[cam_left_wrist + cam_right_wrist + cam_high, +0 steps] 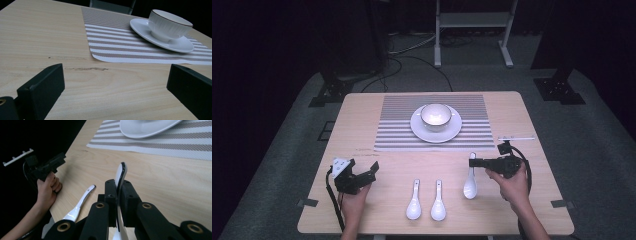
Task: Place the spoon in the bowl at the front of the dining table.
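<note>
My right gripper (pixel 472 161) is shut on the handle of a white ceramic spoon (pixel 470 184) at the front right of the table. In the right gripper view, that handle (pixel 121 173) sticks up between the pinched black jaws (pixel 119 184). Two more white spoons (pixel 414 202) (pixel 438 202) lie side by side near the front edge; one of them (pixel 79 205) shows in the right gripper view. My left gripper (pixel 371 173) rests at the front left, jaws wide open (pixel 115 85) over bare wood. A white cup (pixel 435 115) (pixel 170 24) stands on a saucer (pixel 418 131) (pixel 140 25).
The saucer sits on a striped placemat (pixel 392 125) (pixel 112 42) at the back middle of the wooden table (pixel 512 120). A small white strip (pixel 515 137) lies near the right edge. Dark stands and cables are on the floor beyond the table.
</note>
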Available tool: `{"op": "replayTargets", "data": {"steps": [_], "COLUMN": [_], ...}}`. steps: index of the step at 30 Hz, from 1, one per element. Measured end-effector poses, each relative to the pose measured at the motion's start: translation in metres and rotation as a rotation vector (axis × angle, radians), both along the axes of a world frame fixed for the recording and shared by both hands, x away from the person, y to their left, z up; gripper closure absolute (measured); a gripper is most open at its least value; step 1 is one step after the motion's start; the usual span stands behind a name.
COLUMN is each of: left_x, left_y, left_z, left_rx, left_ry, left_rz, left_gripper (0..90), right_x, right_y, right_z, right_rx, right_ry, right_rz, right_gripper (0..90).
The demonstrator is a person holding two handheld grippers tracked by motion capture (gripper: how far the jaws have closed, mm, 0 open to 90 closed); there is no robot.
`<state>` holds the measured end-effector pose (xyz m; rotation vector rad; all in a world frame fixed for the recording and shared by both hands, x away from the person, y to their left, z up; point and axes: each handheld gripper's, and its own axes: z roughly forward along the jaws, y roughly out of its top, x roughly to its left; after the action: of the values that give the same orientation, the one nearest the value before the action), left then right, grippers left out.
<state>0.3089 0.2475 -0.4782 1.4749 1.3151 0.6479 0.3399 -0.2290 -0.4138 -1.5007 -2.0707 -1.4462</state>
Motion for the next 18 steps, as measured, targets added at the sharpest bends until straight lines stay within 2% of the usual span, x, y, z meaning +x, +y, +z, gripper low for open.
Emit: {"op": "replayTargets", "data": {"steps": [6, 18], "left_x": [0.0, 0.0], "left_y": [0.0, 0.0], "left_z": [0.0, 0.0], "left_rx": [-0.001, -0.006], "left_ry": [-0.001, -0.001], "left_rz": [0.001, 0.0], "left_gripper": [0.2, 0.2], "right_x": [0.009, 0.037], "right_y": [0.006, 0.028], "right_z": [0.007, 0.025], "right_rx": [0.017, 0.028], "right_ry": [-0.011, -0.044], "right_rz": [-0.012, -0.034], "right_gripper": [84.7, 84.6]}}
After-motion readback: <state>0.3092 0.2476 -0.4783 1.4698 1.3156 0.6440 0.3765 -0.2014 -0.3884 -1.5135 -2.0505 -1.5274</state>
